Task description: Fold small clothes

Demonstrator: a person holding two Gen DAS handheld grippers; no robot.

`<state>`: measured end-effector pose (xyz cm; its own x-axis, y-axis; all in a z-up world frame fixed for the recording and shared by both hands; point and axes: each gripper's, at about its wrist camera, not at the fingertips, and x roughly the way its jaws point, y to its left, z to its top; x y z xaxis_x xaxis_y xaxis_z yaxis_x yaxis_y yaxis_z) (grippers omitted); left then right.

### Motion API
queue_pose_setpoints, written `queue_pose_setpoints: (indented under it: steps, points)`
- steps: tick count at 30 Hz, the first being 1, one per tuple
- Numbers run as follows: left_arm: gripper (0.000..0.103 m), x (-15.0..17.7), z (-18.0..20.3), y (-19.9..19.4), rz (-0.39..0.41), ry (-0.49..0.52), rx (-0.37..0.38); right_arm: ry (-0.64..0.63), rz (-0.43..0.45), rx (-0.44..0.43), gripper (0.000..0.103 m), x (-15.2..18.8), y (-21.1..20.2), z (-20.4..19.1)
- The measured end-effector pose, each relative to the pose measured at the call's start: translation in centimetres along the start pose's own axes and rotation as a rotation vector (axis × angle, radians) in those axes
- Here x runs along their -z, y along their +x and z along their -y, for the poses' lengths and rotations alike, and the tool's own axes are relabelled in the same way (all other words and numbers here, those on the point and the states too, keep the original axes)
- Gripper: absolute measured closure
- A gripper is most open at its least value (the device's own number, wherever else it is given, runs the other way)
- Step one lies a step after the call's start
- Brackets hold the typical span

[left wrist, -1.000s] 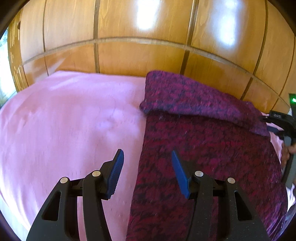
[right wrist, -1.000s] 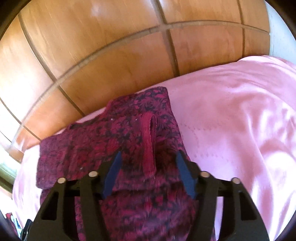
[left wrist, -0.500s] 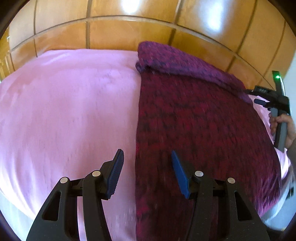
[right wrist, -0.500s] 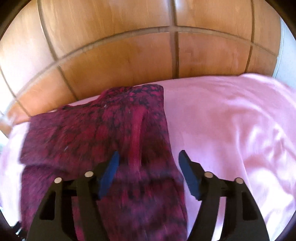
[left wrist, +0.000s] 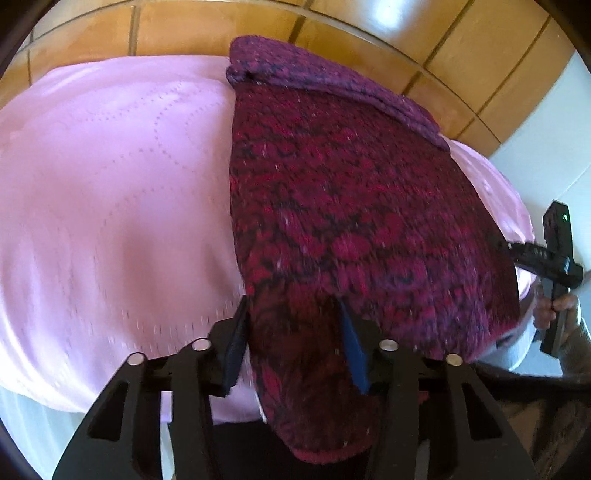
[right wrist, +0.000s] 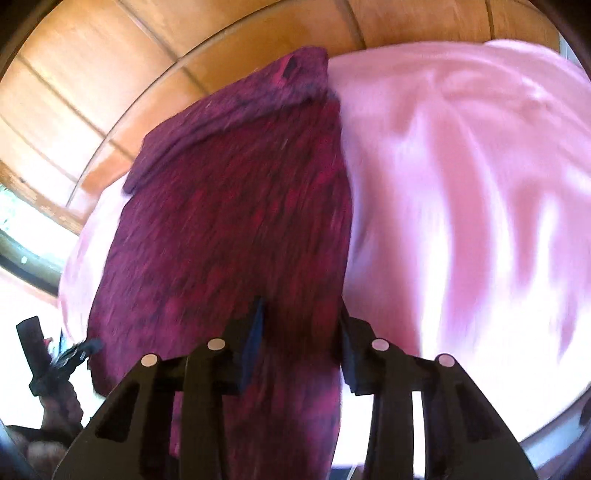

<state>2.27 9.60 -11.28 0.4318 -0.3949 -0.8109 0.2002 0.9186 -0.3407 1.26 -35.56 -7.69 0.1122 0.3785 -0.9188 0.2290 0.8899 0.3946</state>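
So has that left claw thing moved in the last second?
Yes. The left gripper has pulled back toward the near edge of the pink bed cover; the wooden wall looks farther off, and the red garment now lies between its jaws.

left claw: jaws apart | right claw: jaws apart

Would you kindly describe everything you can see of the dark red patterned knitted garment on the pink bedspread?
The dark red and black patterned knitted garment looks like thick, soft wool. It lies spread flat on the pink quilted bedspread, its far end folded over into a purplish band by the wooden panelling. Its near edge hangs over the bed's edge, and each near corner sits between the open fingers of the left tongs and right tongs. Whether they touch the cloth is unclear.
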Motion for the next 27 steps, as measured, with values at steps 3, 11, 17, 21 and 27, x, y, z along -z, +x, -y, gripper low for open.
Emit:
queue_pose_setpoints:
  steps: [3, 11, 17, 21, 27]
  points:
    - [0.084, 0.2, -0.2, -0.3, -0.006, -0.012, 0.027, -0.015, -0.059, -0.025, 0.067, 2.7, -0.5, -0.9]
    - [0.089, -2.7, -1.3, -3.5, 0.093, -0.135, 0.233, -0.008, -0.001, -0.168, 0.085, 0.5, -2.8, -3.2]
    - [0.09, -8.6, -2.5, -2.4, 0.174, -0.241, 0.33, 0.015, 0.117, -0.207, 0.085, -6.0, -1.9, -4.7]
    - [0.09, -12.9, -3.0, 0.4, 0.171, -0.285, 0.315, 0.057, 0.121, -0.152, 0.086, -10.0, 1.1, -4.7]
    - [0.09, -19.0, -3.6, 5.6, 0.101, -0.333, 0.264, 0.122, 0.08, -0.091, 0.086, -13.3, 4.4, -2.8]
